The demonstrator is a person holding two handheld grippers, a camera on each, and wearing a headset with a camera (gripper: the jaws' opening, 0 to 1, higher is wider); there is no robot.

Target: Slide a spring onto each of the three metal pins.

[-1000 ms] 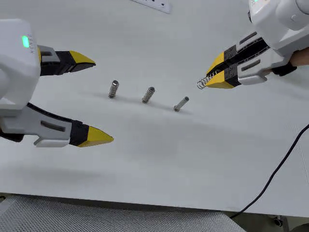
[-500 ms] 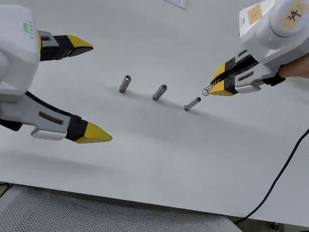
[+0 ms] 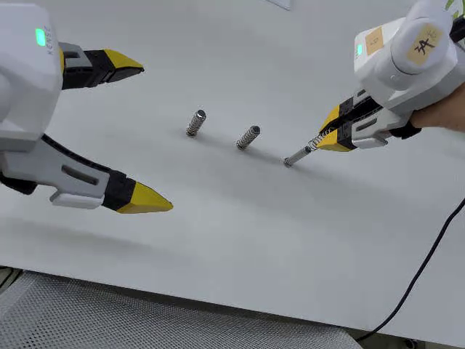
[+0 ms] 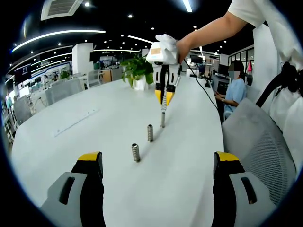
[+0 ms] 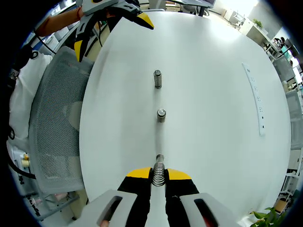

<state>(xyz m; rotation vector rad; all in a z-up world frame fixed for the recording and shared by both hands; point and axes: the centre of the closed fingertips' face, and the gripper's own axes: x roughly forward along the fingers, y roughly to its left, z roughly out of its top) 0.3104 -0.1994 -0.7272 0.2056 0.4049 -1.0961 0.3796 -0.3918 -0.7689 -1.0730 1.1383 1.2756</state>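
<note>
The right gripper (image 3: 328, 138) has closed the gap to the bare pin (image 3: 296, 155). The spring (image 3: 317, 137) pinched between its tips now meets the pin's top instead of hanging apart from it. The other two pins (image 3: 196, 122) (image 3: 248, 137) in the row already carry springs, so this looks like the last one. Next, the spring likely needs to stay in line with the pin, slide down it, then be released. The left gripper (image 3: 156, 138) hangs spread wide, well apart. The worktop (image 3: 218, 240) is bare around the row and far from its near edge. A cable (image 3: 429, 254) trails over the near edge on the right.
</note>
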